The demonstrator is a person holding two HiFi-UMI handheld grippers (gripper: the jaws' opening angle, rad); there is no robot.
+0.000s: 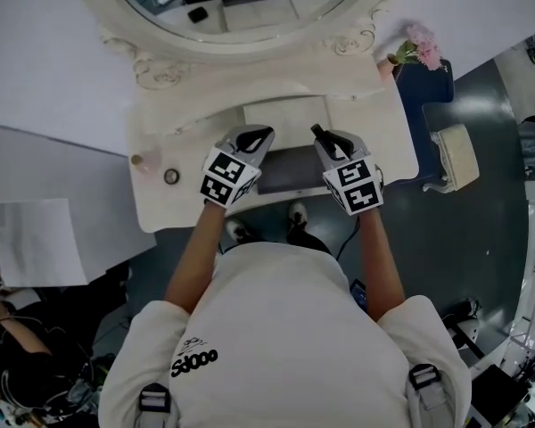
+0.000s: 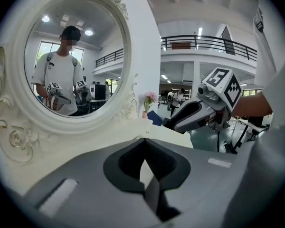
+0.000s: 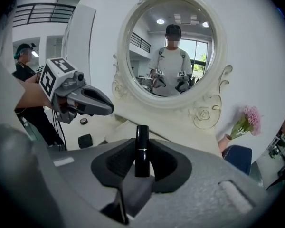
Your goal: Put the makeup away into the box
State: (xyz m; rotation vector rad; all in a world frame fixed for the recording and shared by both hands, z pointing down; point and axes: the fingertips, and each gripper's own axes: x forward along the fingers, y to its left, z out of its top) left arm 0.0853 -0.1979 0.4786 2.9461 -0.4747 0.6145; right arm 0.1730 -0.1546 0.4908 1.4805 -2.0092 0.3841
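Observation:
My right gripper (image 3: 141, 144) is shut on a black lipstick tube (image 3: 142, 158) that stands upright between its pads. In the head view this gripper (image 1: 325, 136) hangs over the middle of the white vanity table (image 1: 178, 203), with the tube's tip (image 1: 317, 131) poking out ahead. My left gripper (image 1: 254, 139) sits beside it on the left, jaws pressed together with nothing in them; in its own view the tips (image 2: 145, 141) meet above the tabletop. Under both grippers lies a dark grey rectangular recess (image 1: 290, 169) at the table's front edge, behind it a raised white block (image 1: 285, 114).
An oval mirror (image 1: 241, 7) in an ornate white frame stands at the back. Two small round items (image 1: 171, 176) lie at the table's left end, near a small black piece (image 3: 85, 140). Pink flowers (image 1: 421, 46), a blue chair (image 1: 428, 87) and a white stool (image 1: 455, 154) are at the right.

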